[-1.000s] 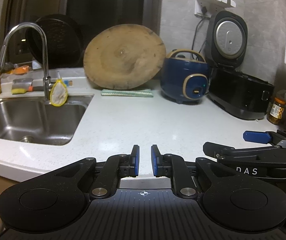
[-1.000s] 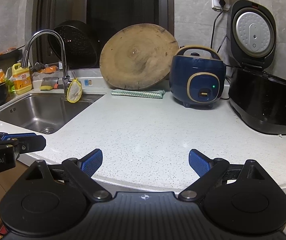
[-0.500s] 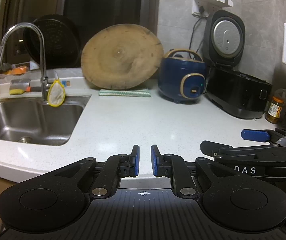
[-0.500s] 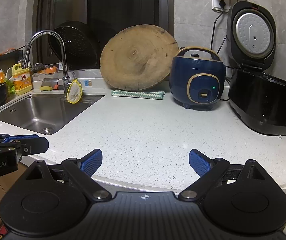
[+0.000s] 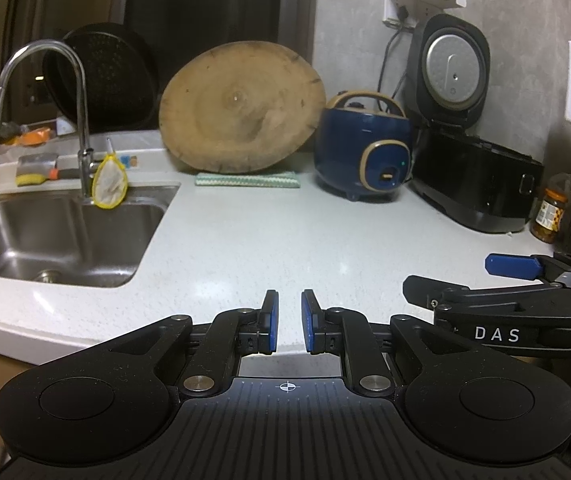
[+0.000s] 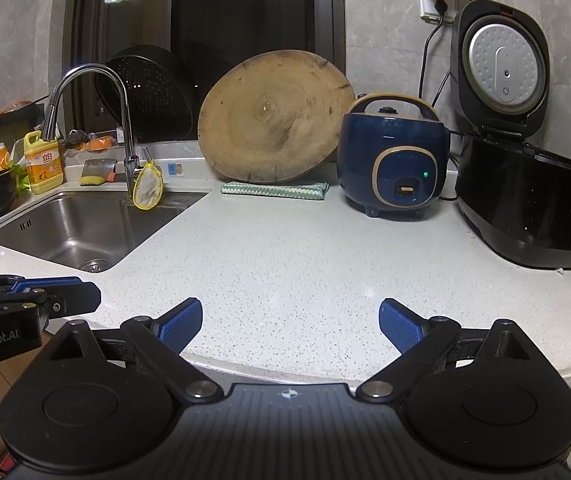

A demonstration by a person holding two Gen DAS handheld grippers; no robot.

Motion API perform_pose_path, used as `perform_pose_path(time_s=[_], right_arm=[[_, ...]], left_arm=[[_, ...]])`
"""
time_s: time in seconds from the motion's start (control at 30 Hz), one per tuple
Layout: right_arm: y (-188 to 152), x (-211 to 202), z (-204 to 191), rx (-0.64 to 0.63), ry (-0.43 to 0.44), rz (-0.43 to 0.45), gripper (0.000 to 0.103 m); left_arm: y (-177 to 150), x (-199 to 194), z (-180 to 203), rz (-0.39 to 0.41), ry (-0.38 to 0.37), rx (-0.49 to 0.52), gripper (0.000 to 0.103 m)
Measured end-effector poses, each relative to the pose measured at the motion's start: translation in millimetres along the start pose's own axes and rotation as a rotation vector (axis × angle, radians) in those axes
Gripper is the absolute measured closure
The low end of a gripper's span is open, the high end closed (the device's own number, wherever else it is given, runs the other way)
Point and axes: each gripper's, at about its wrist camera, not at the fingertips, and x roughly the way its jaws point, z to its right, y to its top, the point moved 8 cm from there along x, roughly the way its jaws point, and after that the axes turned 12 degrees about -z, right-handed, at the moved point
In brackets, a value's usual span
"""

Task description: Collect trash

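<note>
— Any trash? The counter (image 6: pixel 285 248) looks bare.
— Only that yellow-rimmed strainer bag (image 6: pixel 148 190) hanging at the faucet (image 6: pixel 125 132), far ahead-left.
— Grippers?
— Left gripper (image 5: pixel 289 322) nearly together, empty, nearer; right gripper (image 6: pixel 289 324) spread apart.

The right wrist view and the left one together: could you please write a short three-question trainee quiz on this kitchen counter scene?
1. True or false: the lid of the black rice cooker stands open.
2. What leans against the wall behind the folded green-and-white cloth? A) a metal tray B) the round wooden chopping board C) a glass plate
3. Fill in: the right gripper has its blue pads wide apart and the left gripper holds ____.

Key: 1 true; 2 B; 3 nothing, its pads nearly together with only a narrow gap.
</note>
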Motion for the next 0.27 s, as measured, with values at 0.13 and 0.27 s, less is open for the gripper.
perform_pose_path(time_s=[0.13, 0.27], right_arm=[[0, 7, 9, 0.0, 0.002, 0.0, 0.006], [17, 27, 56, -0.023, -0.113, 0.008, 0.0]], left_arm=[[3, 8, -4, -0.005, 0.016, 0.004, 0.087], [14, 20, -40, -0.037, 0.08, -0.057, 0.087]])
